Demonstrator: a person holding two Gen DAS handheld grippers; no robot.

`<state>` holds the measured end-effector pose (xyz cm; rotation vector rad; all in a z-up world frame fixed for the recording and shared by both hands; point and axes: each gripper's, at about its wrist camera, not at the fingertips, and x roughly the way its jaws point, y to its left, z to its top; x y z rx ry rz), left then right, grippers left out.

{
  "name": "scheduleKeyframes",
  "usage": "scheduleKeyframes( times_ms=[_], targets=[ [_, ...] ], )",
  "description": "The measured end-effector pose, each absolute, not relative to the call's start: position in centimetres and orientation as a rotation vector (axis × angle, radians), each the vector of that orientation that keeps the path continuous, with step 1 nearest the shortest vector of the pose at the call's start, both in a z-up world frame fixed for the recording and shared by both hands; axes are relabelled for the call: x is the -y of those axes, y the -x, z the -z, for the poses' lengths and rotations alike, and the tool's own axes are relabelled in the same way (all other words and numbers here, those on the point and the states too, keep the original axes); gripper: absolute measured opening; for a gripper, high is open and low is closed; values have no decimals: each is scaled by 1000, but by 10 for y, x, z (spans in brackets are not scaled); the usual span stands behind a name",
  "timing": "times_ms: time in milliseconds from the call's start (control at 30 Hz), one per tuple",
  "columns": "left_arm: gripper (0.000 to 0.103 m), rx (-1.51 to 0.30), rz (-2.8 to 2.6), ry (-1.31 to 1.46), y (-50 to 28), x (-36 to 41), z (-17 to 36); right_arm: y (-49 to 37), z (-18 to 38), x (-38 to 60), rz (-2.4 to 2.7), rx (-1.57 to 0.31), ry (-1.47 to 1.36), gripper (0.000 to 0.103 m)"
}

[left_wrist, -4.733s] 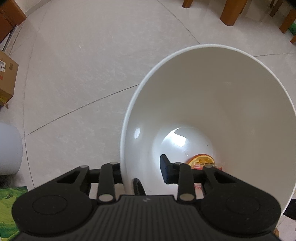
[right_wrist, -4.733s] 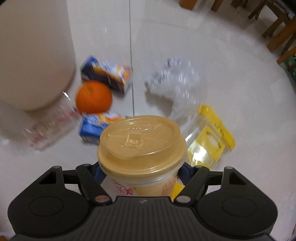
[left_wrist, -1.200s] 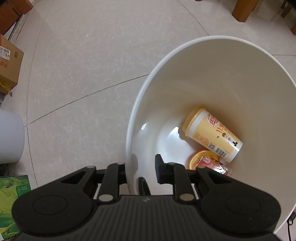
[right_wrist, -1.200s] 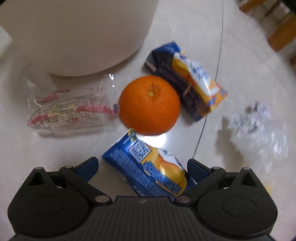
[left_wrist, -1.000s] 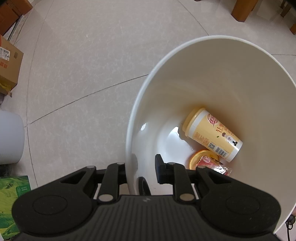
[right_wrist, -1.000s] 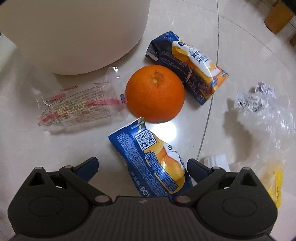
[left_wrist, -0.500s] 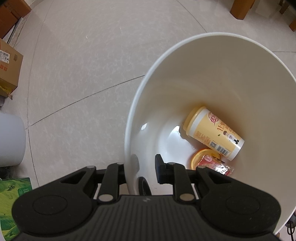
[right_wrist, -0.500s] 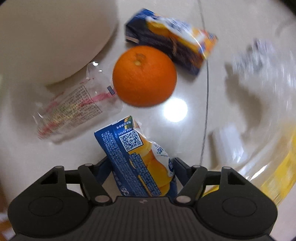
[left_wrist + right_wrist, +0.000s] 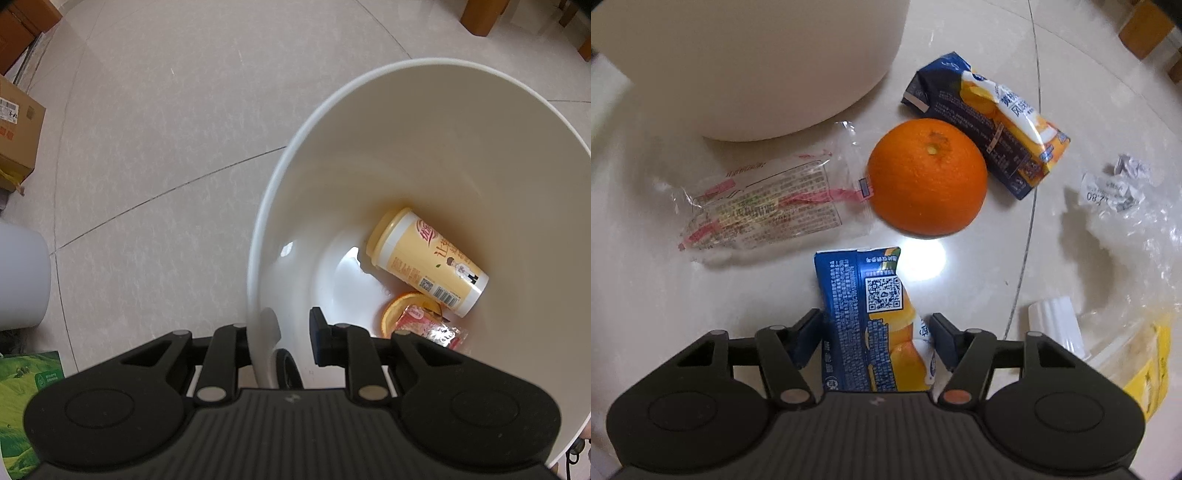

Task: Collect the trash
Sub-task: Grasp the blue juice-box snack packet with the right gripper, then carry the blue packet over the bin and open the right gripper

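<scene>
my left claw [image 9: 280, 332] is clamped on the rim of the white bin [image 9: 424, 122], which already has a yellow cup [image 9: 424, 260] and a red wrapper [image 9: 428, 325] lying in the bottom. my right claw [image 9: 873, 334] is closing around a blue juice carton [image 9: 866, 317] on the floor; its pads look right at the carton's sides, with a clear wrapper [image 9: 768, 199] up left, an orange [image 9: 927, 177] just past it, and a second carton [image 9: 990, 122] beyond

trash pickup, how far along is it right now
Done: a yellow cup, orange slice and red wrapper lie in the white bin, whose rim the left gripper clamps.
In hand: the right gripper is closing around a blue carton.
Left: orange, dark carton, clear wrapper, plastic bag.
</scene>
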<state>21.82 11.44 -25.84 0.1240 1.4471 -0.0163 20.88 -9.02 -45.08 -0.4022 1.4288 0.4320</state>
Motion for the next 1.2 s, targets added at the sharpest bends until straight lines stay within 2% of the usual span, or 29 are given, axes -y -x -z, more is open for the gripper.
scheduleKeyframes(
  times_ms=[267, 533, 1000, 1200],
  targets=[
    [19, -1445, 20, -125, -218, -114, 260, -221, 427, 102, -361, -1440, 331, 67],
    [19, -1449, 23, -130, -218, -115, 260, -229, 360, 105, -312, -1394, 274, 66],
    [19, -1444, 8, -136, -218, -114, 261, -241, 159, 71, -409, -1259, 340, 66],
    [19, -1445, 5, -120, -218, -116, 260, -258, 93, 33, -491, -1155, 351, 66]
  ],
)
